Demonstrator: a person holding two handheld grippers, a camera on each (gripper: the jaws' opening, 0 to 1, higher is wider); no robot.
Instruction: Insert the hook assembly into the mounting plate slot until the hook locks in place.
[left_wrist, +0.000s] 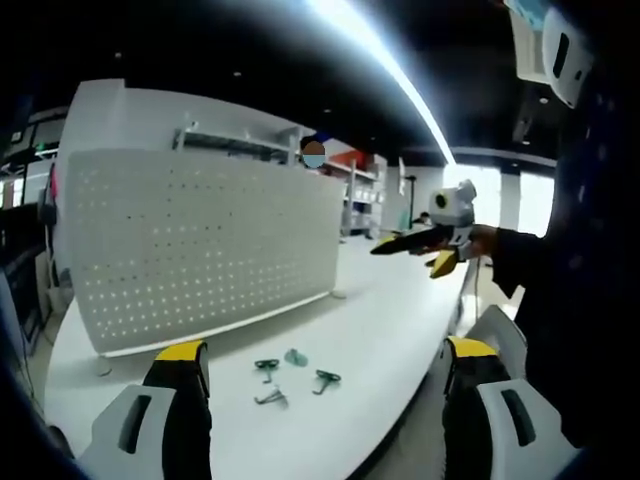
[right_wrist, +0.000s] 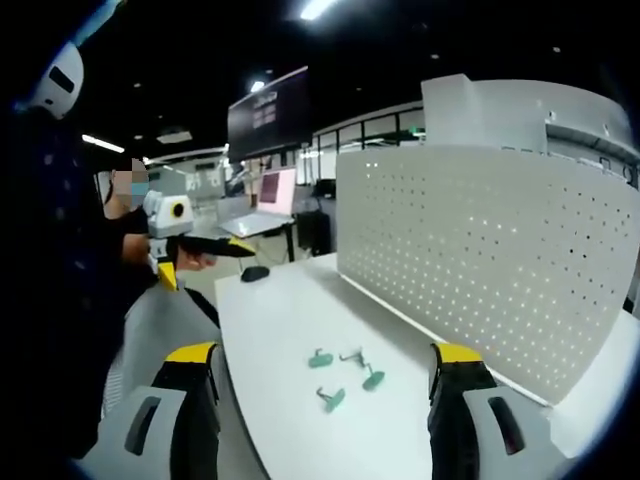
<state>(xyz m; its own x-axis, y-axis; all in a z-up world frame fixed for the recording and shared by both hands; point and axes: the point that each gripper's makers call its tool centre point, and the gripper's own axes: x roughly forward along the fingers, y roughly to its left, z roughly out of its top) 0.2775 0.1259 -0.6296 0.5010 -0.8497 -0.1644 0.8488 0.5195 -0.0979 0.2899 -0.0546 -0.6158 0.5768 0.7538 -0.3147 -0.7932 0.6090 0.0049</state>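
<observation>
White and bare but for the parts, the surface (left_wrist: 380, 340) runs out ahead of you under a dark ceiling with bright strip lights. Nearest you, your left claw (left_wrist: 325, 385) stands with its yellow-tipped jaws spread wide and nothing between them; your right claw (right_wrist: 318, 385) is spread just as wide and equally empty. Just beyond the jaws lie the small green hooks (left_wrist: 290, 372), a loose cluster of about four pieces resting flat on the white top, each apart from the others; in the right gripper view the same hooks (right_wrist: 345, 375) sit between the jaw tips. Behind them stands the perforated mounting plate (left_wrist: 200, 240), upright on its feet, its rows of small holes facing you, and none of the hooks is in it yet. So you look to be at the very start: the pick has not begun. Your next move calls for bringing one claw down over a single hook, closing on it so its mounting end stays free, then carrying it to the plate (right_wrist: 480, 250) and lining that end up with a slot. Farther off are shelving, a laptop (right_wrist: 262, 205) and a computer mouse (right_wrist: 255, 273).
</observation>
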